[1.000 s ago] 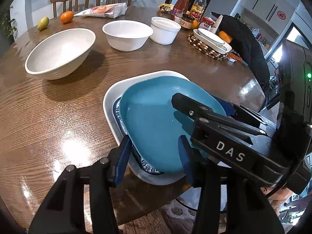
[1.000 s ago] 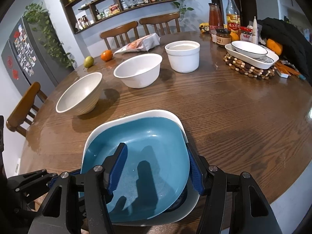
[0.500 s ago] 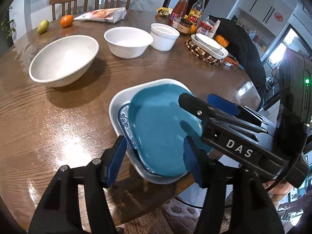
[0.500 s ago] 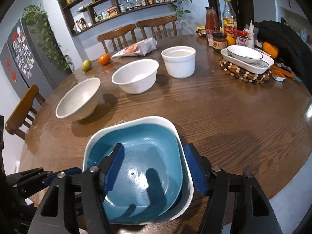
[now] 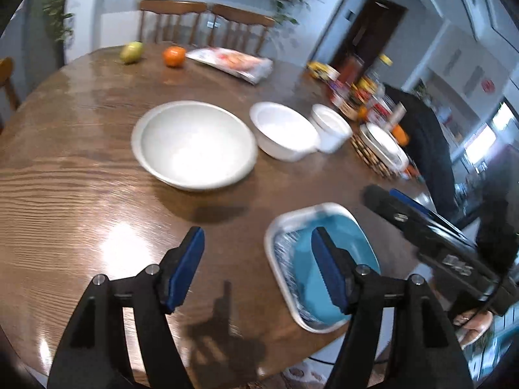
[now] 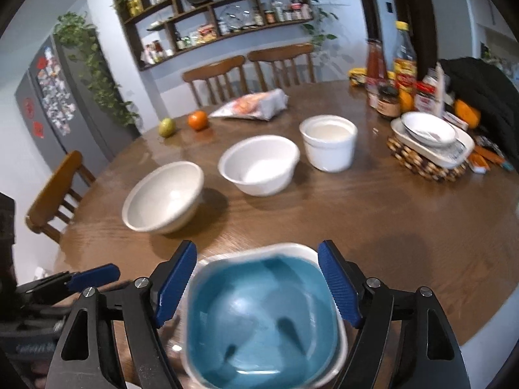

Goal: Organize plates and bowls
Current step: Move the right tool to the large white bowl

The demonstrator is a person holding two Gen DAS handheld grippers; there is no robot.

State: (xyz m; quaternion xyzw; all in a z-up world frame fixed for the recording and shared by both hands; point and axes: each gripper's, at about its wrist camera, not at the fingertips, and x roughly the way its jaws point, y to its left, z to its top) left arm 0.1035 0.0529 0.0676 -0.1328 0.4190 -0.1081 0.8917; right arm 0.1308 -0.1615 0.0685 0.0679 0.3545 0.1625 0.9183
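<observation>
A blue square plate (image 6: 262, 321) lies on top of a stack in a white square dish (image 6: 292, 248) at the table's near edge; the stack also shows in the left wrist view (image 5: 337, 246). My right gripper (image 6: 258, 287) is open above it, empty. My left gripper (image 5: 258, 267) is open and empty over bare wood left of the stack. A large white bowl (image 5: 194, 144), a medium white bowl (image 5: 283, 131) and a small white ramekin (image 5: 331, 126) stand in a row further back.
A dish on a beaded trivet (image 6: 431, 142), bottles and jars (image 6: 392, 74) stand at the back right. An orange (image 6: 198, 120), a pear (image 6: 167, 126) and a snack bag (image 6: 256, 105) lie at the back. Chairs surround the round wooden table (image 6: 389, 210).
Both grippers have pulled back and up from the plate stack. The left gripper has swung left, off the stack and over the table. The blue plate stays on the stack.
</observation>
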